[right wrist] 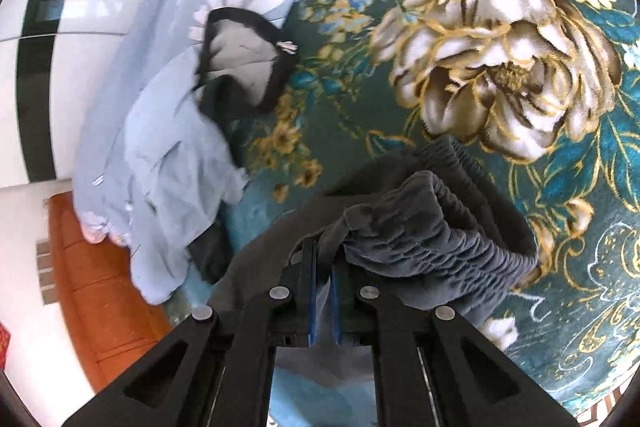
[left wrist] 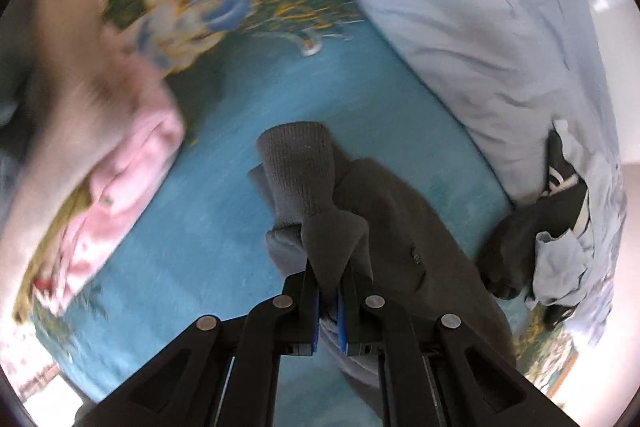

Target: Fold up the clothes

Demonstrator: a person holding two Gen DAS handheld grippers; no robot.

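I can't read any text, label, brand or number in either view. The grey trousers [left wrist: 400, 227] carry a tiny dark mark right of centre in the left wrist view, too small for me to make out.

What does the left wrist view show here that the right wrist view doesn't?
Only the left wrist view shows the pink folded garment and the grey pants' ribbed cuff, pinched by the left gripper. Only the right wrist view shows the elastic waistband, held by the right gripper, and the large cream flower print. Both show the teal blanket, the pale blue duvet and a black garment.
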